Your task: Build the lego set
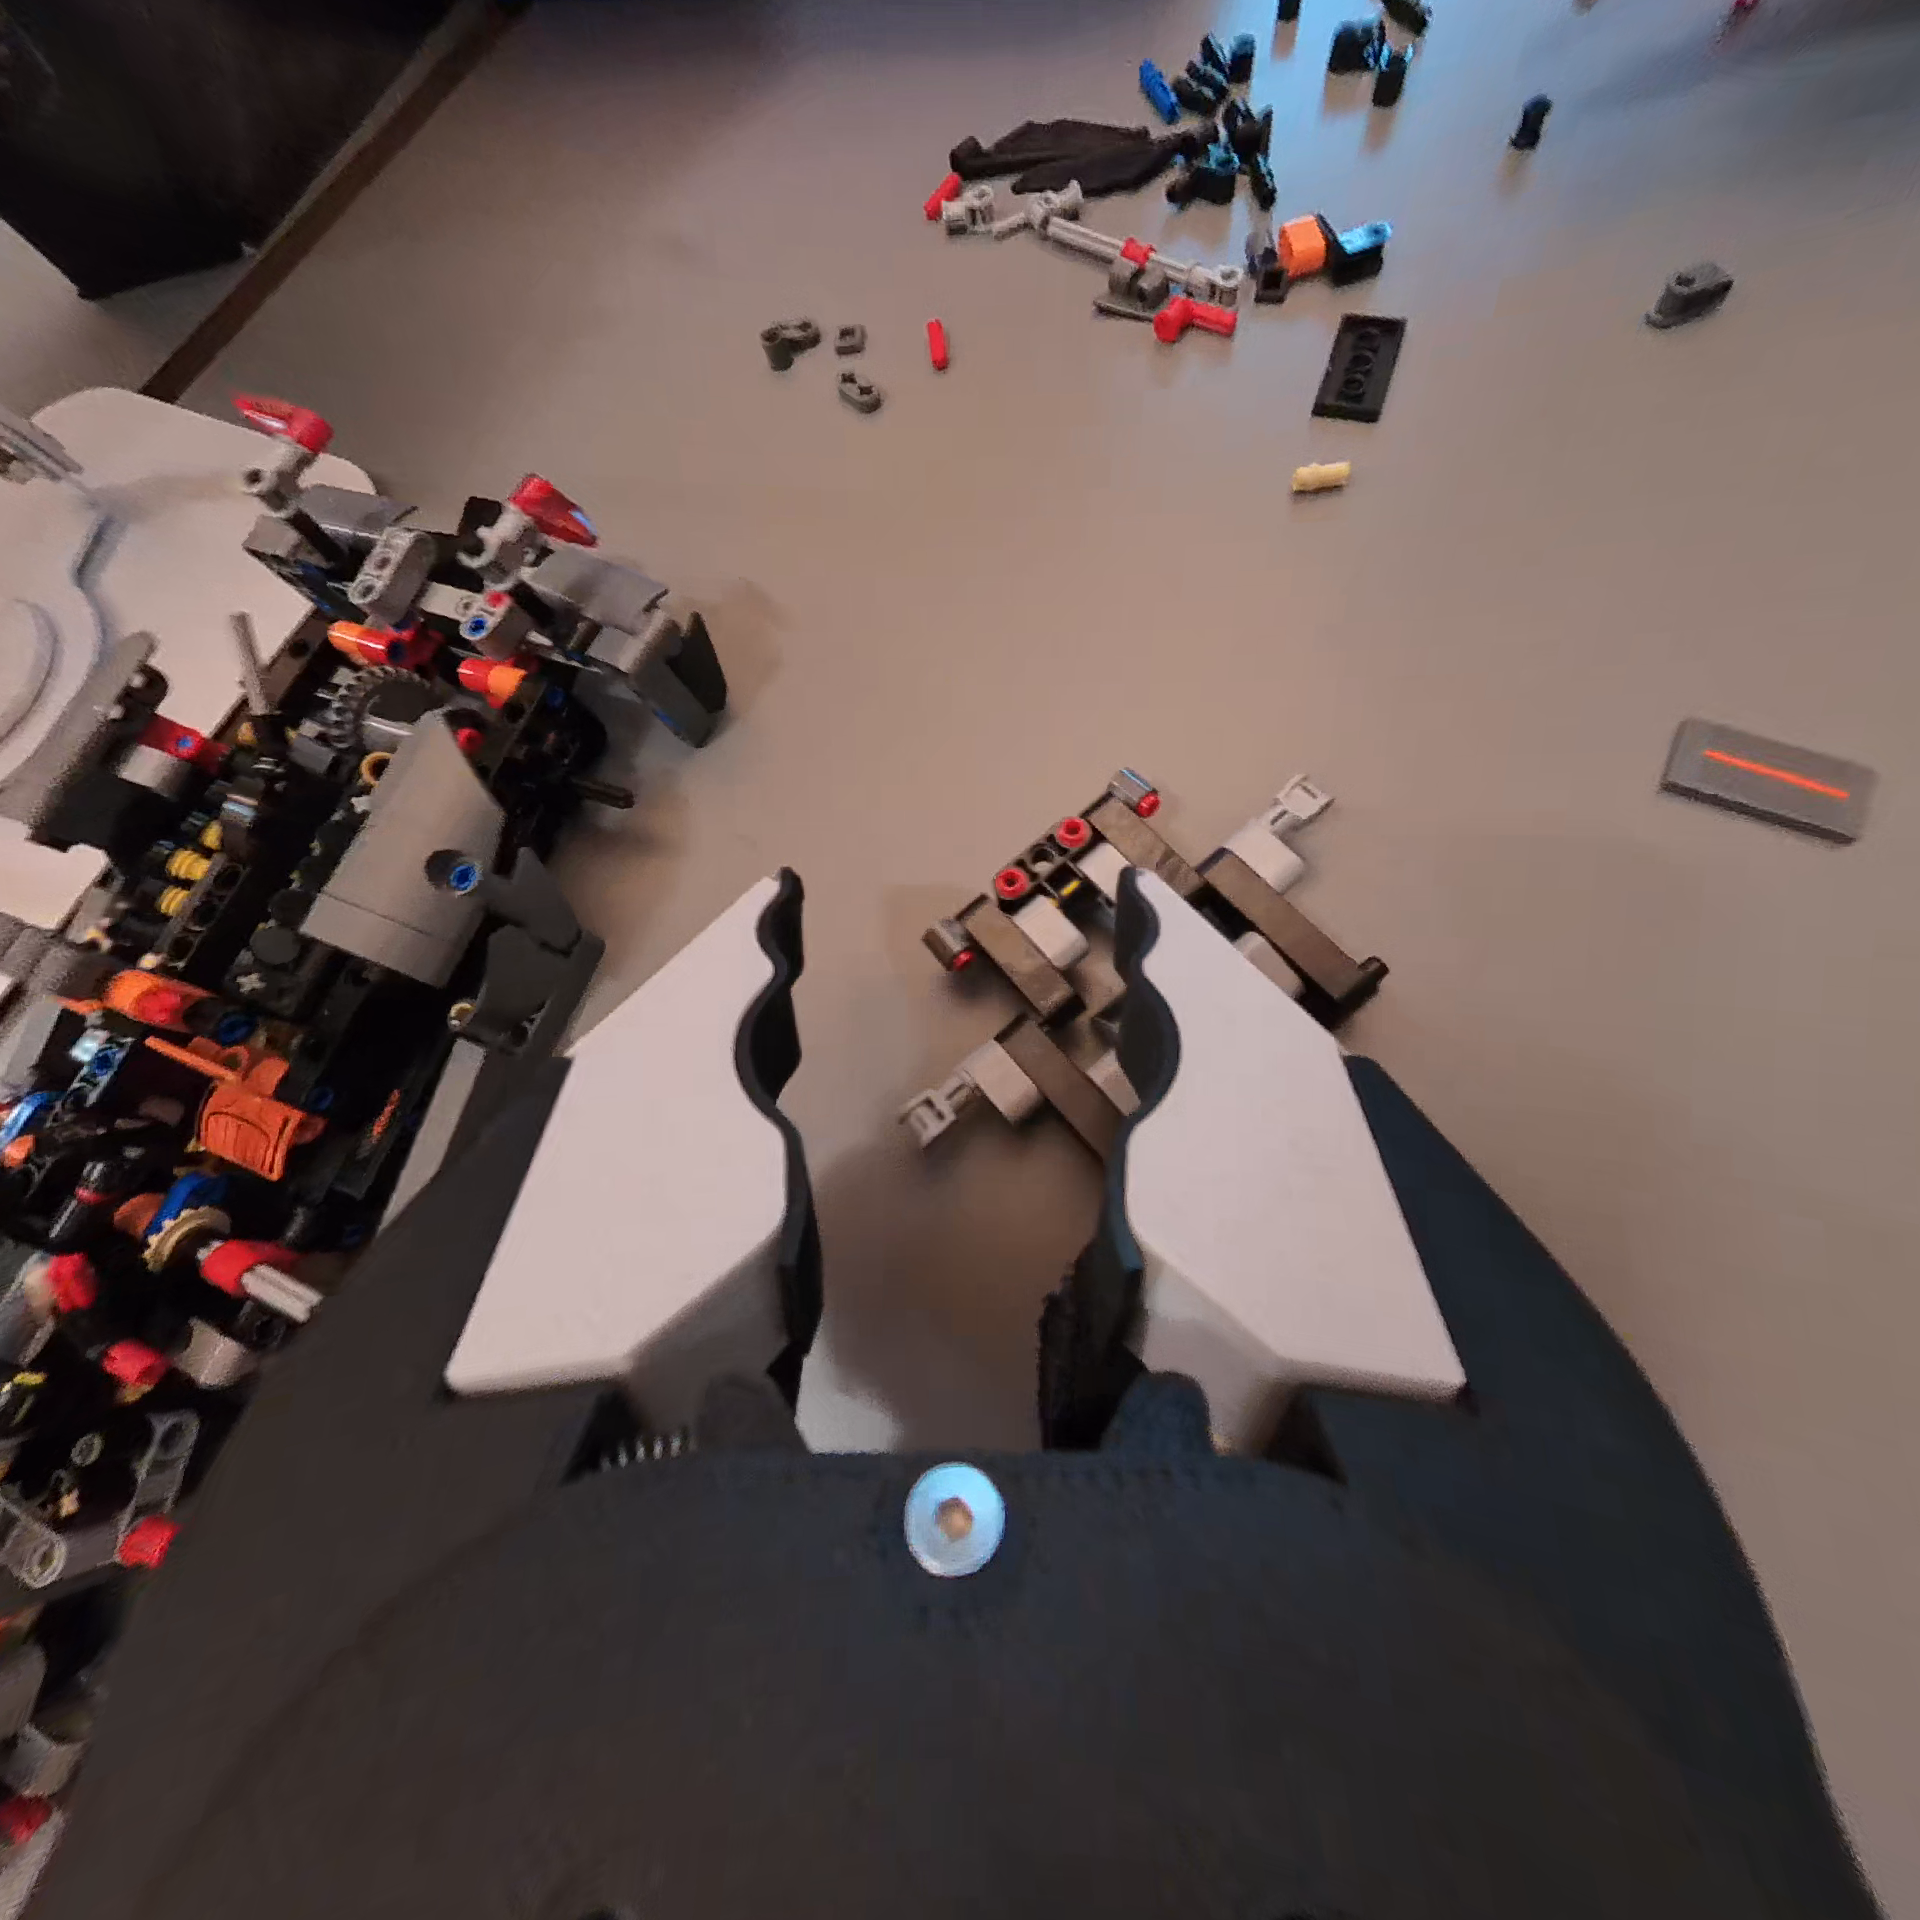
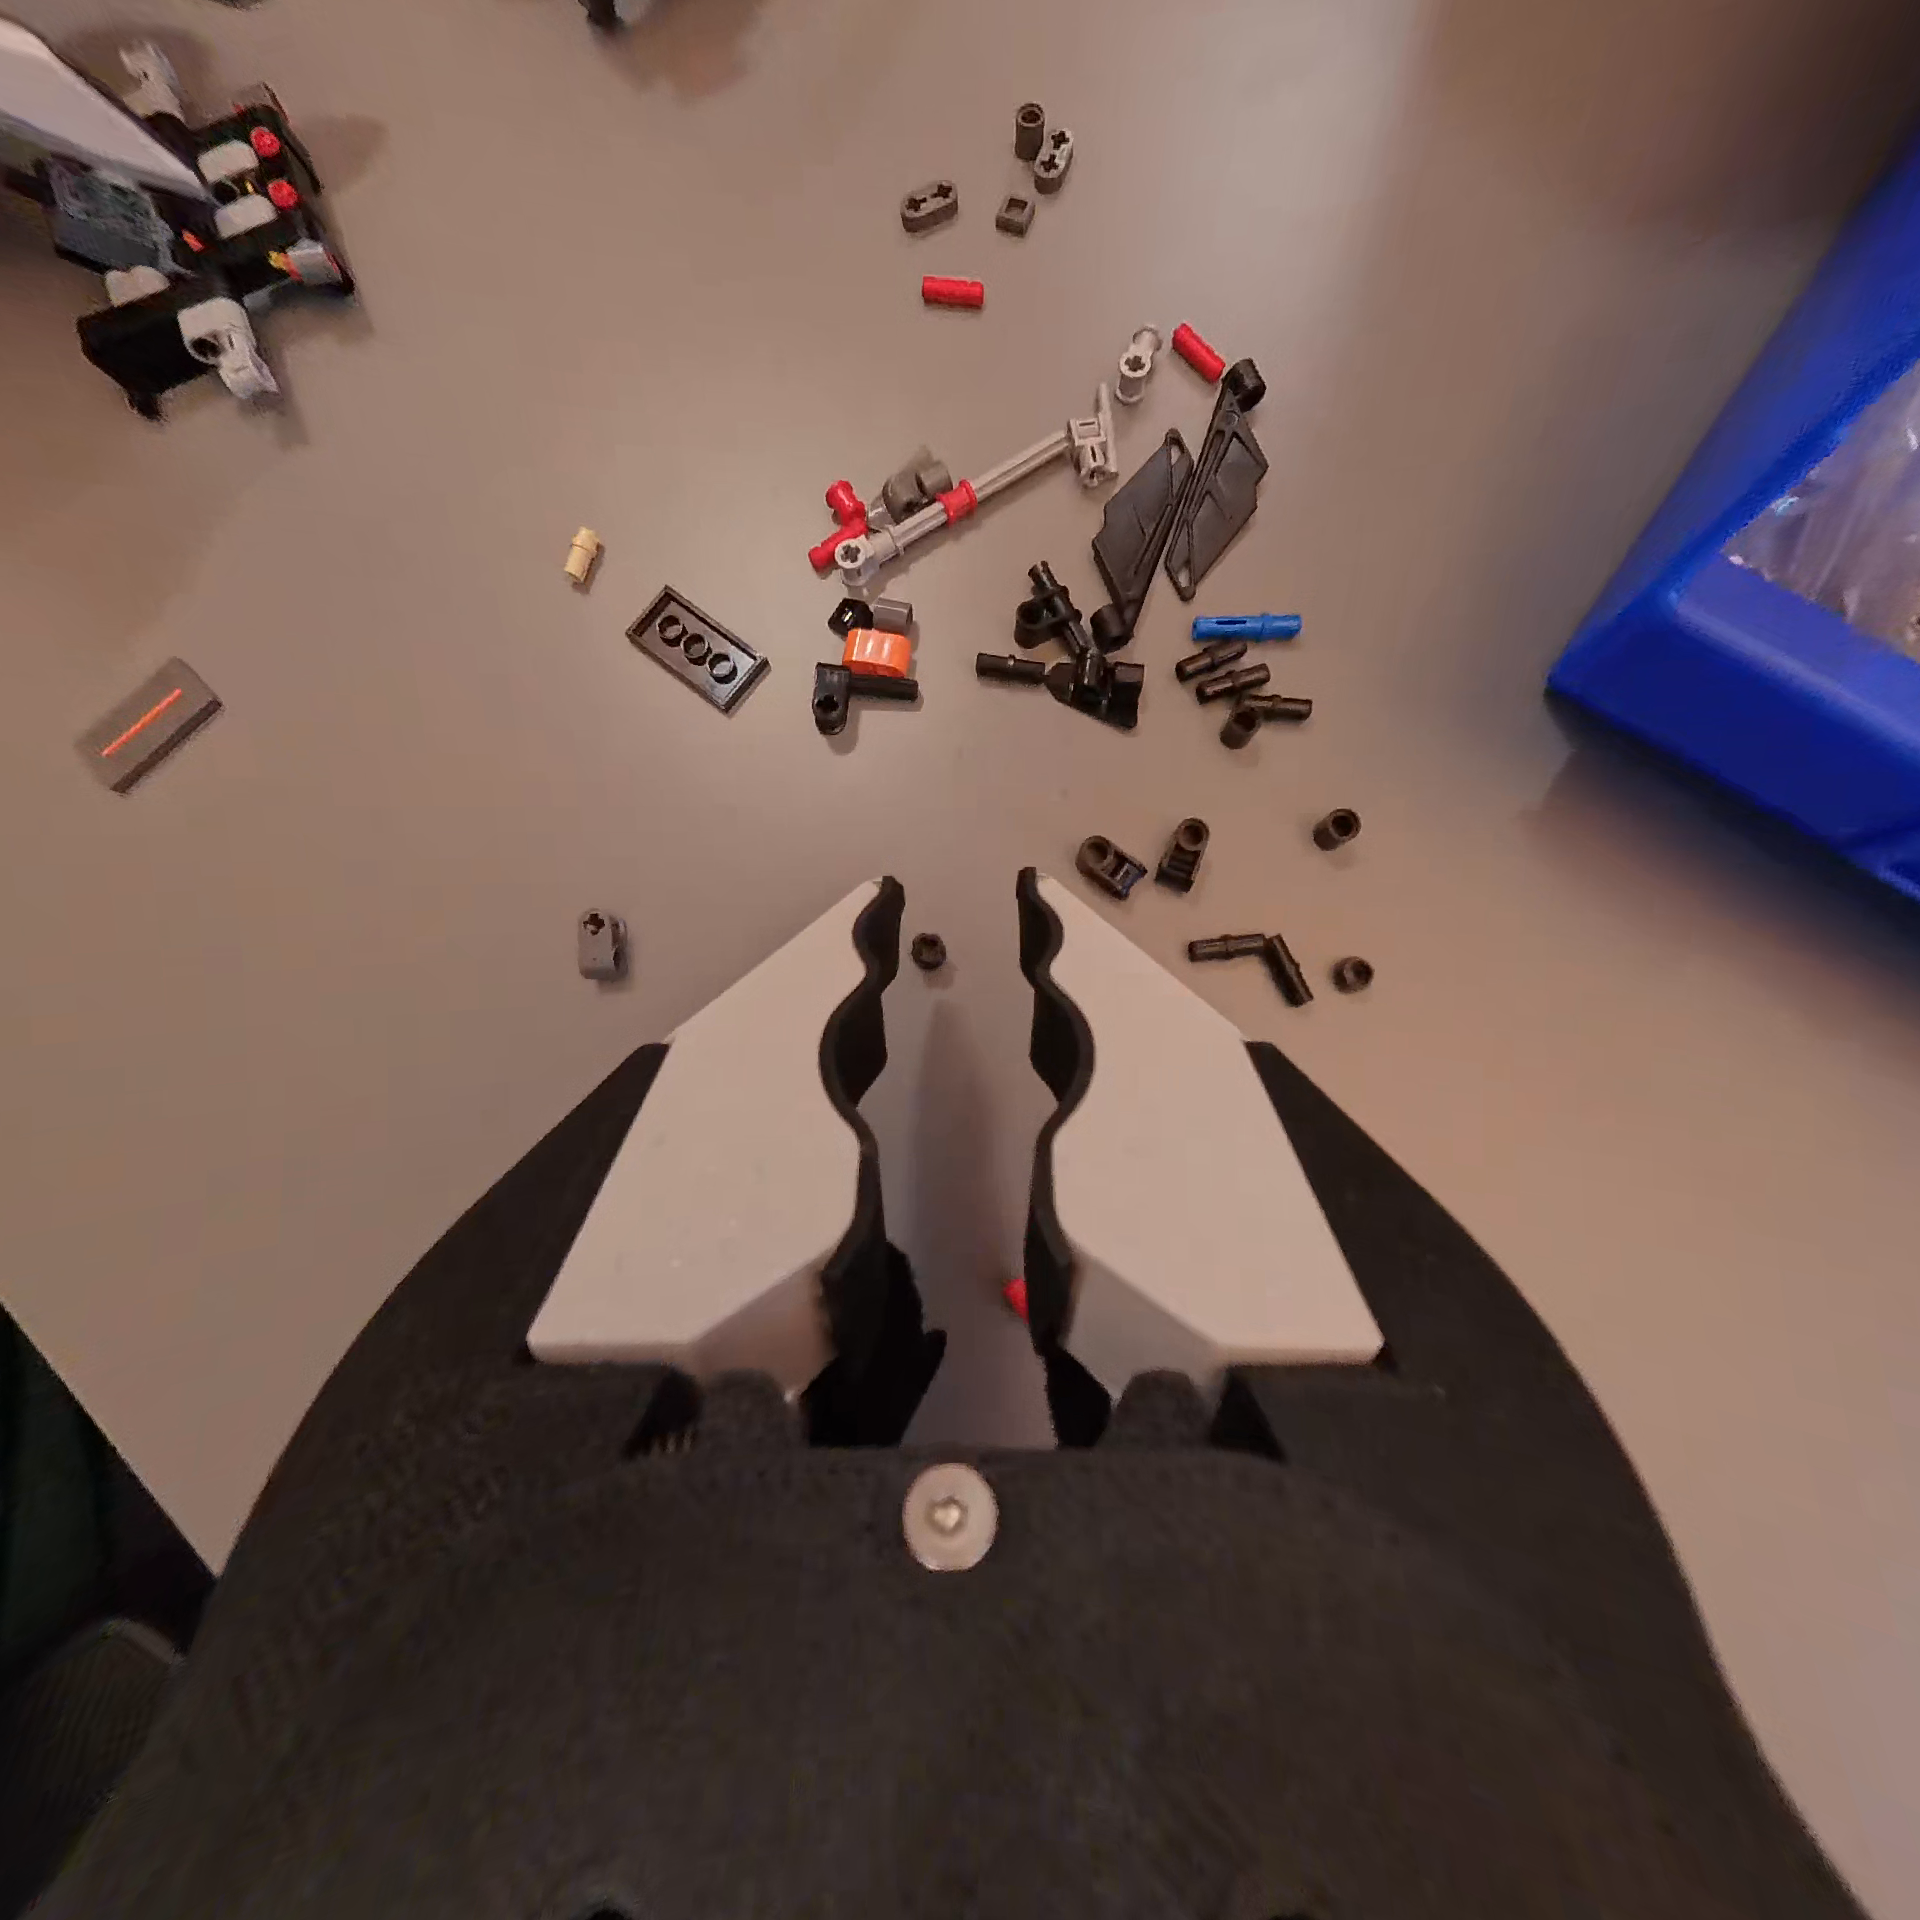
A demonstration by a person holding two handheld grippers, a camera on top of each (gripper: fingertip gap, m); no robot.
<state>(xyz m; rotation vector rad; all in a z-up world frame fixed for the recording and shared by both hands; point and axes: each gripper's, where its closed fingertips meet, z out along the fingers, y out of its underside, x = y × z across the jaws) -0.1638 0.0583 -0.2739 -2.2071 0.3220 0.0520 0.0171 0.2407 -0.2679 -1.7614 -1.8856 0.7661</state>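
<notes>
My left gripper [image 1: 961, 894] is open and empty above a small black and grey sub-assembly with red pins [image 1: 1049, 935]; its right finger covers part of it. A large partly built model [image 1: 312, 883] stands to the left. My right gripper [image 2: 956, 894] is open and empty over the grey table, with a tiny black bush [image 2: 928, 950] between its fingertips. The sub-assembly also shows in the right wrist view [image 2: 218, 260], far left, partly under the other gripper's finger. Loose parts [image 2: 1039, 582] lie ahead: a grey axle with red connectors [image 2: 966, 499], black panels [image 2: 1184, 509], a blue pin [image 2: 1245, 627].
A blue bin [image 2: 1766, 623] stands at the right. A black plate [image 2: 698, 649], a dark grey tile with a red line [image 2: 151, 724], a tan pin [image 2: 583, 553] and a grey connector [image 2: 602, 944] lie scattered. The table edge runs at the lower left [image 2: 104, 1455]. Spacing between my two grippers at the tips: around 25 cm. To the blue pin [image 2: 1245, 627]: right tips about 9 cm, left tips about 25 cm. It is also in sight in the left wrist view [image 1: 1157, 98].
</notes>
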